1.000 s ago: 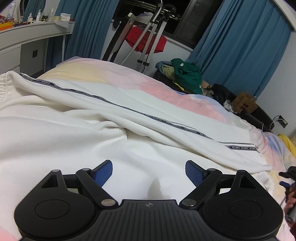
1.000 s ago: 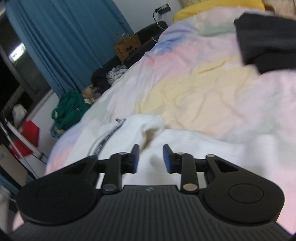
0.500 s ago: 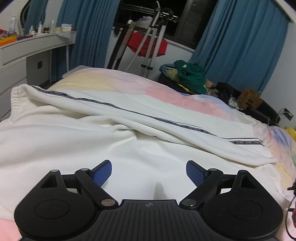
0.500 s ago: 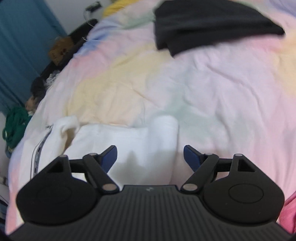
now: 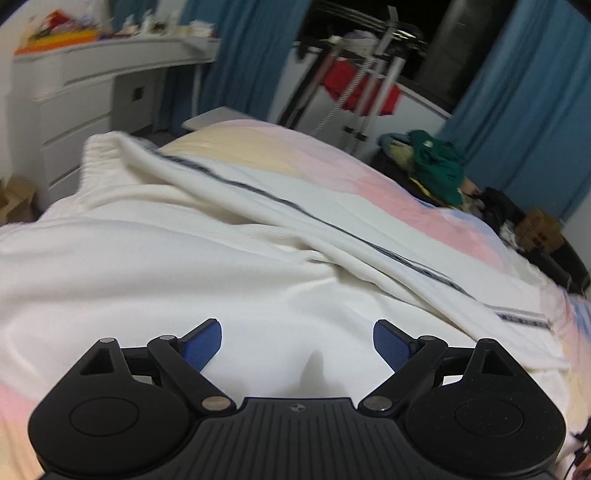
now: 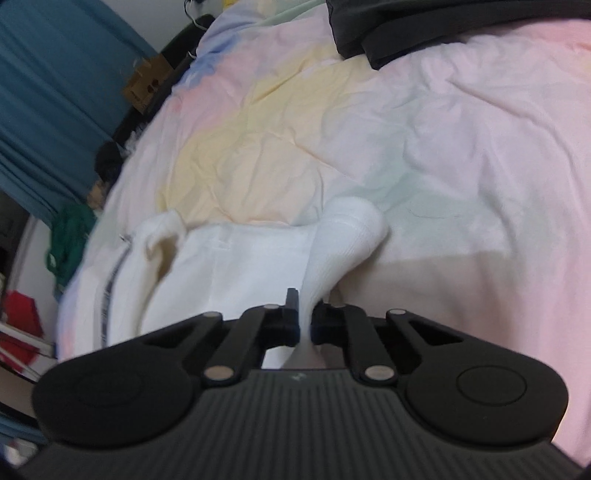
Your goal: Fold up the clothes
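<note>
A white garment with a dark striped band along one leg lies spread over the pastel bed cover. My left gripper hovers just above the white cloth, open, with nothing between its blue pads. In the right wrist view the same white garment ends in a ribbed cuff. My right gripper is shut on that cuff, and the cloth is pulled up into a taut peak between the pads.
A folded black garment lies on the bed cover farther along. Beyond the bed stand a white dresser, a drying rack with red cloth, blue curtains, a green clothes heap and a cardboard box.
The right gripper swung over the garment's end, opened wide above the cuff, then shut on it. The left gripper drew back a little and stayed open.
</note>
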Demonstrator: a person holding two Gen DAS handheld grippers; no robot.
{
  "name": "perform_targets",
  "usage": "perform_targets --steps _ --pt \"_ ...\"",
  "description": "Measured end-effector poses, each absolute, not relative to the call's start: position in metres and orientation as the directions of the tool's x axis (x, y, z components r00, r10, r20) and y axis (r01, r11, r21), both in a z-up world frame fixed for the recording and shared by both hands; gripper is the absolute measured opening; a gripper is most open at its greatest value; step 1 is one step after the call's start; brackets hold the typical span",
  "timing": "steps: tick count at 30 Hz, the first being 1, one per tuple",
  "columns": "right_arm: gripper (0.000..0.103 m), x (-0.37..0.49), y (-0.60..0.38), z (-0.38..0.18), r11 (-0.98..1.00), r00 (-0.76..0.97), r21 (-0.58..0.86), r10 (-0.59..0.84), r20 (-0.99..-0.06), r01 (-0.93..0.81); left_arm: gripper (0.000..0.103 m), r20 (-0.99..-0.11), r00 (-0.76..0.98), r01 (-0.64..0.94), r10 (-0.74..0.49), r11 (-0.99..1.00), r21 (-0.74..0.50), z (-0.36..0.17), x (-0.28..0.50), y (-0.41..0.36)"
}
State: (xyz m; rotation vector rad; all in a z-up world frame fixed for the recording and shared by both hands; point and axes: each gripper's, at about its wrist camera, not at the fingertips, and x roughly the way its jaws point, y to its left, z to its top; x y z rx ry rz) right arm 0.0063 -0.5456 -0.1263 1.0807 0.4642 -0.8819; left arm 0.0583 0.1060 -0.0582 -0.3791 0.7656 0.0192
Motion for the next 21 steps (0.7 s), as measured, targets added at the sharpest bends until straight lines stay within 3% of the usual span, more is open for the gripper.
perform_targets --steps 7,13,19,21 --pt "0.006 0.005 -0.544 -0.115 0.2 0.599 0.577 -0.436 -0.672 0.792 0.094 -0.724 0.683 -0.374 -0.098 0.804 -0.462 -0.046 0.038 0.209" --pt "0.006 0.004 -0.542 -0.114 0.188 0.59 0.575 -0.448 -0.671 0.796 0.094 -0.688 0.721 -0.527 -0.084 0.577 -0.624 -0.044 0.0 0.307" --pt "0.006 0.001 -0.542 -0.113 0.172 0.606 0.603 -0.449 -0.656 0.779 0.094 -0.734 0.673 -0.629 -0.089 0.454 -0.631 -0.071 -0.022 0.367" --pt "0.006 0.002 -0.541 -0.11 0.184 0.611 0.602 -0.455 -0.648 0.777 0.093 -0.747 0.644 -0.65 -0.167 0.396 -0.649 -0.093 -0.022 0.376"
